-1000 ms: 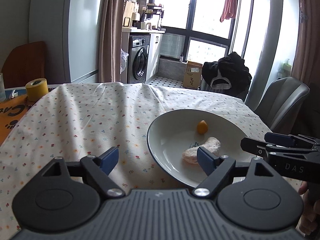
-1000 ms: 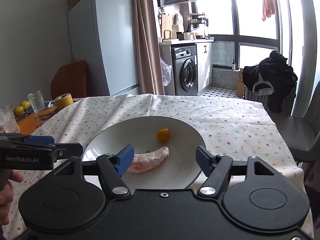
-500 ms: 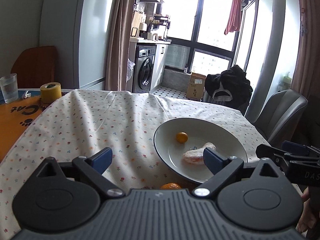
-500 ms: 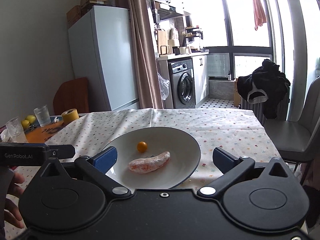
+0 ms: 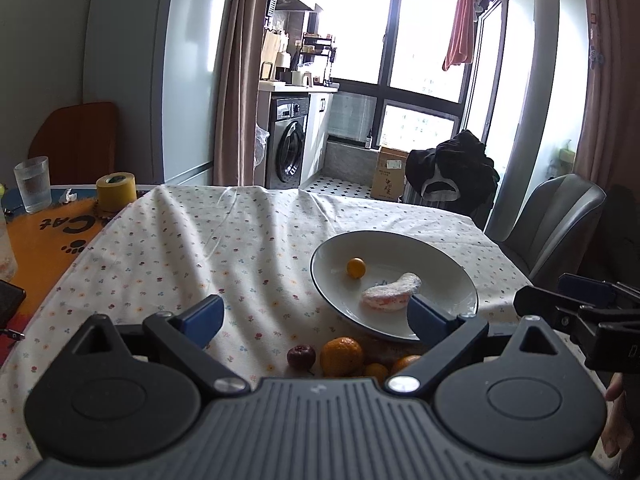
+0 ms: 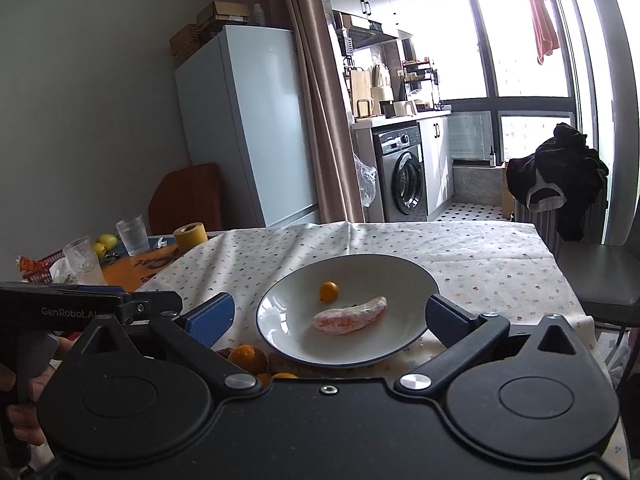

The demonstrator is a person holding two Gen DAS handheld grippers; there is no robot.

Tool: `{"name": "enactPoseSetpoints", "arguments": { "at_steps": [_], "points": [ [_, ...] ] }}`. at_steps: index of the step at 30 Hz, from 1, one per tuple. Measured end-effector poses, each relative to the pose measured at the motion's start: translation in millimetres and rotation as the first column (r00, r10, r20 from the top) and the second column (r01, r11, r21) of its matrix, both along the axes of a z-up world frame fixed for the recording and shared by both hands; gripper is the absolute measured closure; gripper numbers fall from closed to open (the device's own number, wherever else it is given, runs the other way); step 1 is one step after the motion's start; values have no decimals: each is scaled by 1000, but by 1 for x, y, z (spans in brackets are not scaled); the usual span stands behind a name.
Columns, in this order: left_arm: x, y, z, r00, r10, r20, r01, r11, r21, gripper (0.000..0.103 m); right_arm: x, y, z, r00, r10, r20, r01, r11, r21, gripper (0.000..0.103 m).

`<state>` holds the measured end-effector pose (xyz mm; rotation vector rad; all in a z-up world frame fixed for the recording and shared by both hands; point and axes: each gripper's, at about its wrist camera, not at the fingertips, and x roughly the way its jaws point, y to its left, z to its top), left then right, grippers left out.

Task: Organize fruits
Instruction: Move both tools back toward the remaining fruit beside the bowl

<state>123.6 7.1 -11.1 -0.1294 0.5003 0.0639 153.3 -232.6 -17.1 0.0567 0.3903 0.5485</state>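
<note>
A white plate (image 5: pixel 448 256) (image 6: pixel 404 276) sits on the flowered tablecloth. In it lie a small orange fruit (image 5: pixel 355 267) (image 6: pixel 329 291) and a pale pink peeled fruit piece (image 5: pixel 391 296) (image 6: pixel 350 320). On the cloth in front of the plate lie a mandarin (image 5: pixel 341 356) (image 6: pixel 247 357), a dark red fruit (image 5: pixel 301 356) and smaller orange fruits (image 5: pixel 376 371), partly hidden by the gripper bodies. My left gripper (image 5: pixel 316 319) is open and empty above them. Over the plate's near side, my right gripper (image 6: pixel 326 316) also stands open and empty.
A yellow tape roll (image 5: pixel 115 192) (image 6: pixel 190 237), water glasses (image 5: pixel 33 184) (image 6: pixel 132 235) and yellow-green fruits (image 6: pixel 105 242) stand at the left on an orange mat (image 5: pixel 44 240). A grey chair (image 5: pixel 560 216) is at the right table edge. Hands hold the gripper handles.
Both grippers have pulled back and risen from the plate. The right gripper's fingers have spread wider. The loose fruits on the cloth in front of the plate have come into view.
</note>
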Motion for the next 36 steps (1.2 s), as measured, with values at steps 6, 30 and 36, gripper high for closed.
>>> {"name": "enactPoseSetpoints", "arguments": {
  "at_steps": [6, 30, 36],
  "points": [
    [-16, -3, 1, 1000, -24, 6, 24, 1000, -5, 0, -16, -2, 6, 1000, 7, 9, -7, 1000, -9, 0],
    [-46, -5, -10, 999, -44, -28, 43, 999, -27, 3, -33, -19, 1, 997, -13, -71, 11, 1000, -20, 6],
    [-45, -8, -18, 997, -65, -36, 64, 997, -35, 14, -33, -16, -9, 993, 19, -121, -23, 999, -28, 20]
  ]
}}
